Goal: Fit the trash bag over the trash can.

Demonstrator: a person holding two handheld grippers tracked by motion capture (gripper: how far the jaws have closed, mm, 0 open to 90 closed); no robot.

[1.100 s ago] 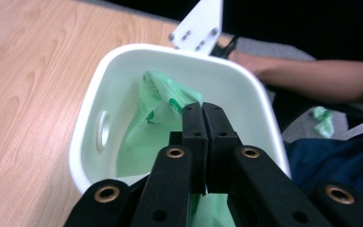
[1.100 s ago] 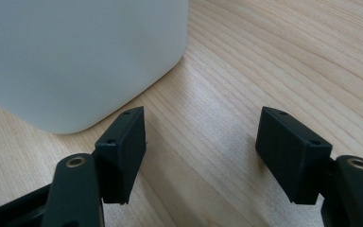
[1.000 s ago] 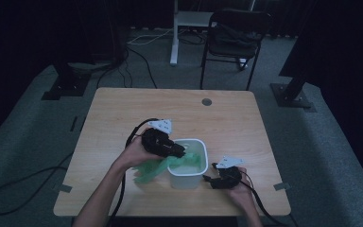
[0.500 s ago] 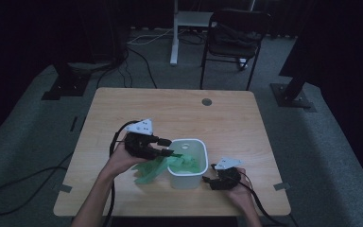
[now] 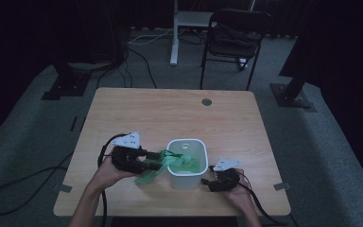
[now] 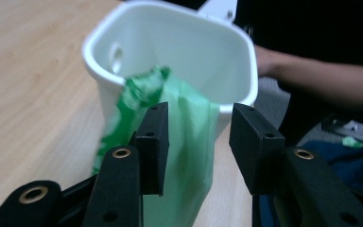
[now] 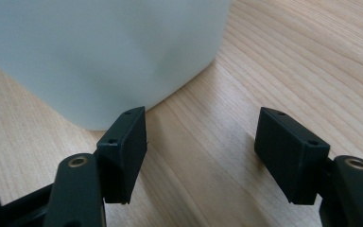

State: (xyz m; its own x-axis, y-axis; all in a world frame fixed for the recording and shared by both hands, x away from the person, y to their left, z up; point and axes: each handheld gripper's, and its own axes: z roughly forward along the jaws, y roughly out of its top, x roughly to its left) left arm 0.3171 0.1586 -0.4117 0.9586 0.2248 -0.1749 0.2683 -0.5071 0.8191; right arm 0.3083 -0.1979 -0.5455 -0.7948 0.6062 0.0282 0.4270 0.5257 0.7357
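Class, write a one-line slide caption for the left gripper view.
Open left gripper faces a green bag draped over the white bin rim.

Small white plastic bin point(image 5: 186, 163), plain, no pattern. Thin green plastic bag point(image 6: 184, 142) draped over its rim, translucent, darker green in the folds. Light wooden table point(image 5: 170, 113) with fine straight grain, grey round grommet point(image 5: 206, 101). Black gripper jaws with brass-coloured rivets. Grey carpet floor point(image 5: 33, 123), black metal chair point(image 5: 234, 35).
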